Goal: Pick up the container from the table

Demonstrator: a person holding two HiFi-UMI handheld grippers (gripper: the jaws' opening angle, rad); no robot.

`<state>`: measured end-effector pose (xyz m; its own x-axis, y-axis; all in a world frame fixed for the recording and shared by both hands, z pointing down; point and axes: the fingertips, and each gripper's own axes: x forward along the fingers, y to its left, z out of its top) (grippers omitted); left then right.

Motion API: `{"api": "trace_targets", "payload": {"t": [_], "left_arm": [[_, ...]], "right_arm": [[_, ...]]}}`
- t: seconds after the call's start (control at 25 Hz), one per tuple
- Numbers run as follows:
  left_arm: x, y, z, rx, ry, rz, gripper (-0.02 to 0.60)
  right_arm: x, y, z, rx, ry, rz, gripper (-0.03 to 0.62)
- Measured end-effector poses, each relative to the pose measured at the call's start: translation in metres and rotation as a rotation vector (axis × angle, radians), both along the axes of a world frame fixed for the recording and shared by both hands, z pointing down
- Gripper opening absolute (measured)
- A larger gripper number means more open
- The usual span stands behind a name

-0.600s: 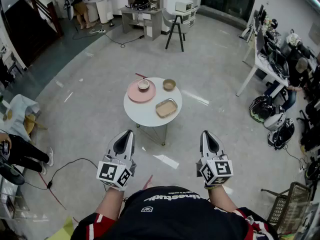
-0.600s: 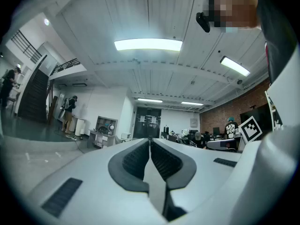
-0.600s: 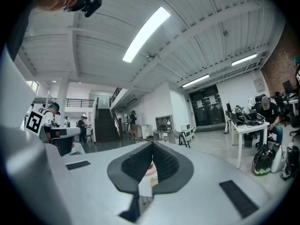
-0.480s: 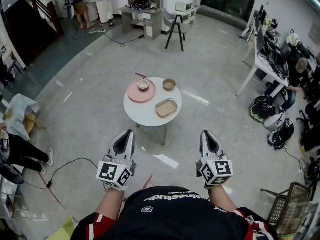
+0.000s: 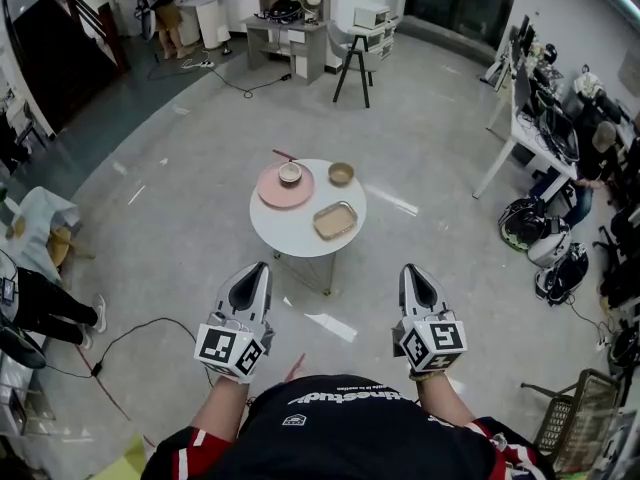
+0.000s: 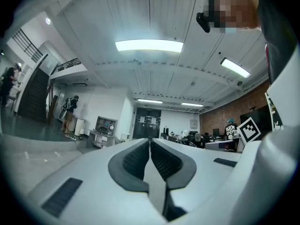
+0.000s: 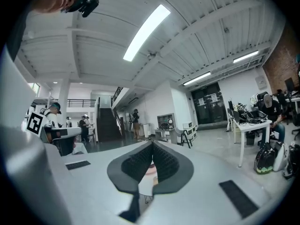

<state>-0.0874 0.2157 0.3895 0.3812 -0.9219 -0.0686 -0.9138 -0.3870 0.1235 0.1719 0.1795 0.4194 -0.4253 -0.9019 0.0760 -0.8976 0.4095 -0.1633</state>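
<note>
A tan rectangular container [image 5: 335,220] lies on the small round white table [image 5: 288,236], towards its right front side. Both grippers are held level well short of the table, close to my body. My left gripper [image 5: 260,267] is shut with nothing in it, and its dark pads [image 6: 137,159] meet along the middle. My right gripper [image 5: 411,268] is also shut and empty, its pads [image 7: 165,164] pressed together. Through the right gripper's jaws only a sliver of the table shows.
A pink plate [image 5: 284,187] carrying a small bowl [image 5: 290,173] and a tan bowl [image 5: 341,173] share the table. A black cable [image 5: 130,331] runs over the floor at left. A white desk [image 5: 522,120], bags [image 5: 528,218] and a wire basket [image 5: 578,410] stand at right.
The table sits a touch lower in the head view; both grippers stay where they were, shut.
</note>
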Motion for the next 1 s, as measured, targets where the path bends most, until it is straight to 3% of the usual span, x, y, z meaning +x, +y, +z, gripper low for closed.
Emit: {"api": "trace_targets", "payload": {"t": [0.32,1.0], "left_arm": [[-0.009,0.002,0.001,0.0,0.001,0.016,0.031],[-0.091,0.005,0.0,-0.008,-0.005,0.07,0.031]], "right_arm": [[-0.012,0.002,0.004,-0.023,-0.019,-0.003,0.002],[-0.101,0.015,-0.004,-0.031,-0.037,0.027,0.002]]}}
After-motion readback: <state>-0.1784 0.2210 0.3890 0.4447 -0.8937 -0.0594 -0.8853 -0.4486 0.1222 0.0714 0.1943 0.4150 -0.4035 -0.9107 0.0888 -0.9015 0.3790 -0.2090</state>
